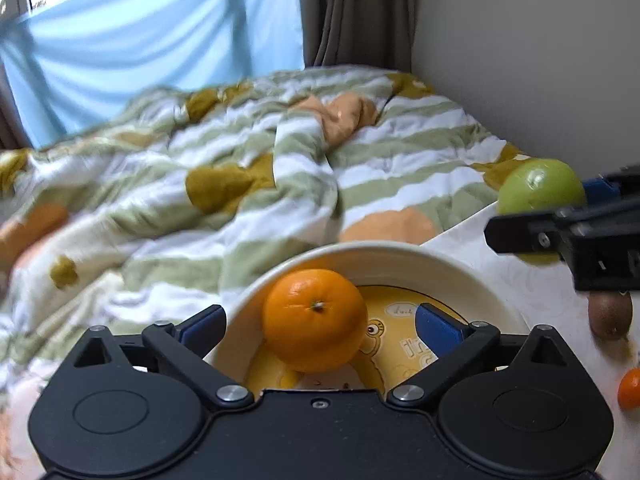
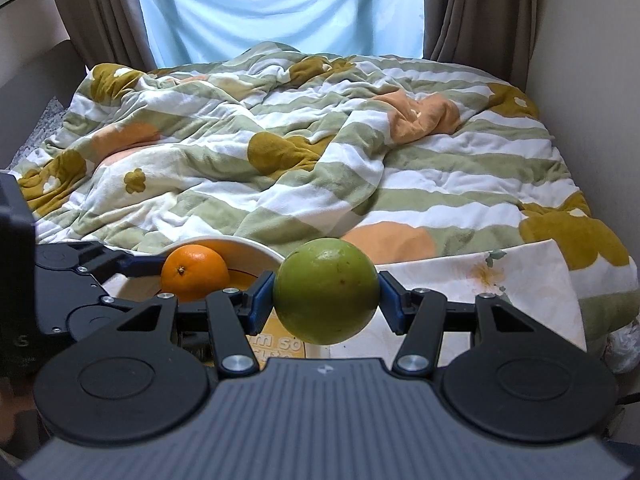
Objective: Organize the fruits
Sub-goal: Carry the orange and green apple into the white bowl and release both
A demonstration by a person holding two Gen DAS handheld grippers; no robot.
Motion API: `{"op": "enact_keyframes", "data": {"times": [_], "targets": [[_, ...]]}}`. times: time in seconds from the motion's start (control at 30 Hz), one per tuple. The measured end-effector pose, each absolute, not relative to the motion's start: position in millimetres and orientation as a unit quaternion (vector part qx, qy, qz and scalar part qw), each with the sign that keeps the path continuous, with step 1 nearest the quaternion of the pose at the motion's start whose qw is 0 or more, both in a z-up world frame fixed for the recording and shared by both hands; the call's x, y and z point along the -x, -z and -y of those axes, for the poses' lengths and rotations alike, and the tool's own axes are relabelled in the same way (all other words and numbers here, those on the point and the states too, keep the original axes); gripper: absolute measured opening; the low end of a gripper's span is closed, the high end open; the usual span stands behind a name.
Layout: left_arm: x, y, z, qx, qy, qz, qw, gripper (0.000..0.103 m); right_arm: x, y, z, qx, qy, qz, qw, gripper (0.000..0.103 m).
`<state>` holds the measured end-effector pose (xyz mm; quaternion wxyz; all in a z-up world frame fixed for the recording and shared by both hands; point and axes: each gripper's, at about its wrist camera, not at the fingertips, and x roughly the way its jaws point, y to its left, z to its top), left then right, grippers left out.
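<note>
An orange [image 1: 314, 320] lies inside a cream bowl [image 1: 384, 250] with a yellow cartoon print on its bottom. My left gripper [image 1: 320, 326] stands open around the orange, its blue pads well clear of the fruit on both sides. The right wrist view shows the same orange [image 2: 195, 268] in the bowl [image 2: 256, 248] at lower left. My right gripper [image 2: 326, 300] is shut on a round green fruit [image 2: 326, 296], held in the air just right of the bowl. The left wrist view shows this green fruit [image 1: 540, 188] at the right edge, above the table.
A brown kiwi [image 1: 610, 316] and a small orange fruit [image 1: 630, 390] lie on the white flower-patterned tabletop [image 1: 520, 280] right of the bowl. Beyond the table is a bed with a rumpled striped quilt [image 2: 320, 160]. Curtains and walls close the room behind.
</note>
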<state>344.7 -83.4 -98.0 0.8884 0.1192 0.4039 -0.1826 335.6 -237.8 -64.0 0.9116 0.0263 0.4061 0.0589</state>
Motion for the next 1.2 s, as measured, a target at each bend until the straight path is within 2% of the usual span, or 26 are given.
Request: {"op": "enact_keyframes", "data": {"times": [0.27,0.6,1.17,1.2], "targets": [[-329,74,52,-0.098,0.159,-0.400,0.897,0.103,-336,56,237,-0.012,-0.074,-0.400,0.913,0.070],[-305,51,12,-0.074,0.111,-0.399,0.907,0.103,-341,82,196,0.041,-0.123,-0.406,0.905,0.070],[-276,57,-10,-0.056,0.072,-0.414,0.906,0.103,-335,126,164,0.134,-0.157,-0.393,0.896,0.070],[-275,55,-10,-0.057,0.070,-0.412,0.907,0.103,-333,125,163,0.140,-0.154,-0.387,0.898,0.075]]}}
